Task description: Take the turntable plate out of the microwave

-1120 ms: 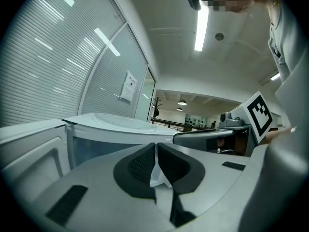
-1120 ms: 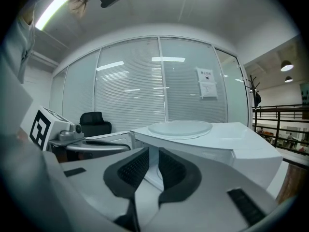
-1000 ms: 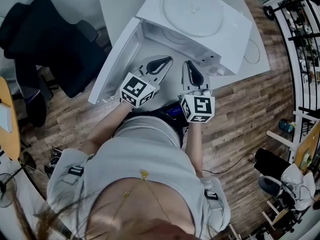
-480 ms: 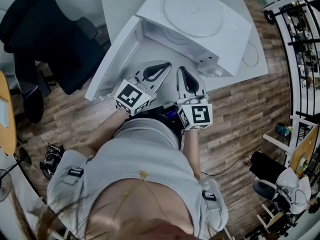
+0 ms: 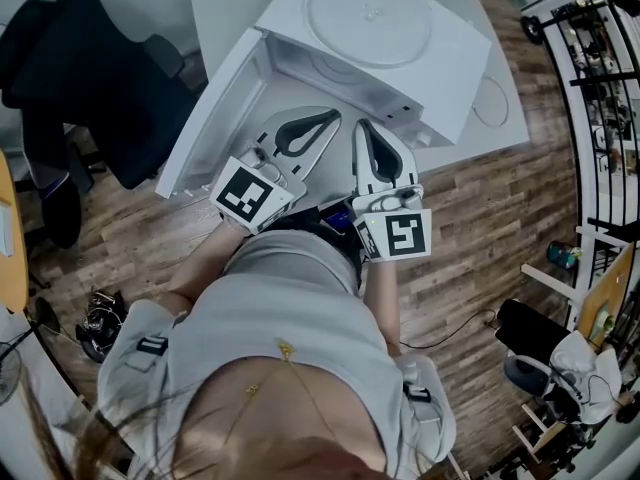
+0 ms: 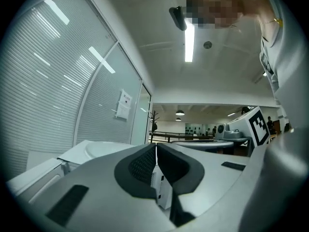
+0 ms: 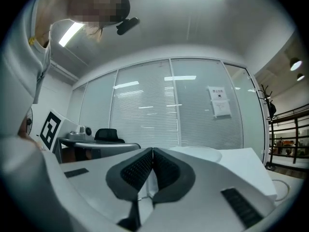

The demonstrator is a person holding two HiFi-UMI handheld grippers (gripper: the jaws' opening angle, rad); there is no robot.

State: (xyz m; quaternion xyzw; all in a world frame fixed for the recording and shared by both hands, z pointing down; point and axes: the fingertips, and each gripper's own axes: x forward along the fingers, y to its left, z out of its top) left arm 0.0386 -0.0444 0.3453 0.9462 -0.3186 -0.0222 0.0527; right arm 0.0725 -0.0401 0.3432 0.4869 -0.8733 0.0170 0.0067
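Observation:
A white microwave stands on a white table, its door swung open to the left. A round pale turntable plate lies flat on the microwave's top; it also shows in the left gripper view as a plate and in the right gripper view as a plate. In front of the open cavity my left gripper and right gripper are held side by side and level. Both are shut with nothing between the pads, as the left gripper and right gripper views show.
A thin round ring lies on the table right of the microwave. A black office chair stands to the left on the wooden floor. A metal rack is at the far right. Glass walls with blinds lie behind.
Both grippers have risen together in front of the microwave's opening, and both stay shut and empty. The plate on top has not moved.

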